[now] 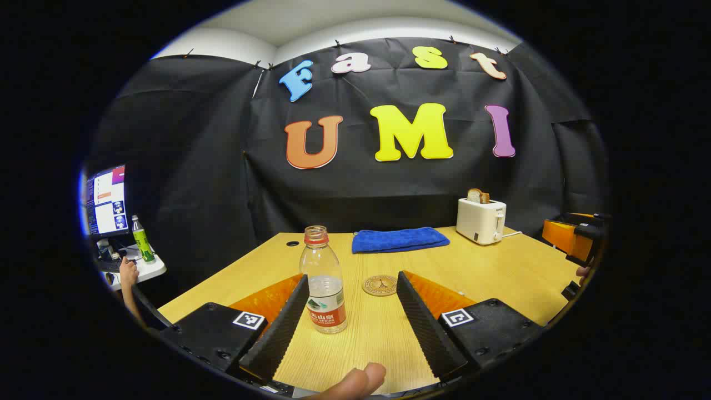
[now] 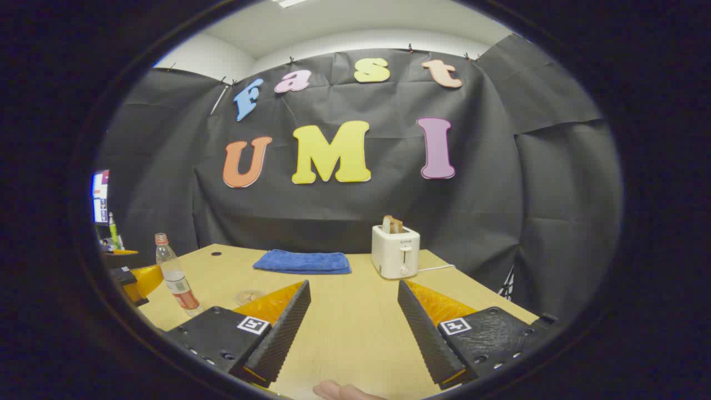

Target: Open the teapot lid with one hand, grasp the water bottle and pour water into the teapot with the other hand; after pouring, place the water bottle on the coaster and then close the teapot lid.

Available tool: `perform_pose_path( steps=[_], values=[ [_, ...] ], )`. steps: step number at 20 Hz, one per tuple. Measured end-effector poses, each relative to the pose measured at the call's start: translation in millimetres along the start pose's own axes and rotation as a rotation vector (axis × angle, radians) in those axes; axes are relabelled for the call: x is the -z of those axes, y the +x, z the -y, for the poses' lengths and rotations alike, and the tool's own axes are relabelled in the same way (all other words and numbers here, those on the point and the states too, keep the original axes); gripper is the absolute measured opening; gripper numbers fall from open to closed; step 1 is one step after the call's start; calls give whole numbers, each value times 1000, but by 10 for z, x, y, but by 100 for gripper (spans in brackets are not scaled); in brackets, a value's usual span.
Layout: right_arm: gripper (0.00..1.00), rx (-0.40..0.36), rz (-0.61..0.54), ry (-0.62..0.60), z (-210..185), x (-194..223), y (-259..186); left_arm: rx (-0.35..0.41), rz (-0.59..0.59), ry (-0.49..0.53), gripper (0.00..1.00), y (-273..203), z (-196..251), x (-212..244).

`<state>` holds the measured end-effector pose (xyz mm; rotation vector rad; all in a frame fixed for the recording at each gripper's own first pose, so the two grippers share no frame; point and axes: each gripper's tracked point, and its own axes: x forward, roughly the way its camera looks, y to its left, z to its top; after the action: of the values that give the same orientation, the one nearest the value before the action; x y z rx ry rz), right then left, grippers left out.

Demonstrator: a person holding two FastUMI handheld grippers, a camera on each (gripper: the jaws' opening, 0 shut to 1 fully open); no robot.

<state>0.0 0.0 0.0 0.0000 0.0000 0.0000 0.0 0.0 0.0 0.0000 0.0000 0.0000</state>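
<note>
While both claws hang spread over the table (image 1: 500,266), nothing is pinched.
Left gripper (image 1: 353,314): fingers wide, water bottle (image 1: 324,280) upright between them, nearer its left finger, touching neither; no cap on it, a little water inside. Coaster (image 1: 380,285) lies flat just beside the bottle. Right gripper (image 2: 354,328): fingers apart over bare wood. Blue towel (image 2: 303,262) and toaster (image 2: 395,251) sit toward the back edge.

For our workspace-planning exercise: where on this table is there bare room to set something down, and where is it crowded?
Bare wood lies between the blue towel and the right gripper, and in front of the toaster toward the table's right edge. It is tighter near the left gripper, where the water bottle and coaster stand close together.
</note>
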Motion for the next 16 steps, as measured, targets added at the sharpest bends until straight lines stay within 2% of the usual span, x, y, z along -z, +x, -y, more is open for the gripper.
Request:
perform_pose_path(
  steps=[16],
  values=[
    [97,-45,7,-50,-240,66,-14,16,5,0,99,-10,6,-8]
  ],
)
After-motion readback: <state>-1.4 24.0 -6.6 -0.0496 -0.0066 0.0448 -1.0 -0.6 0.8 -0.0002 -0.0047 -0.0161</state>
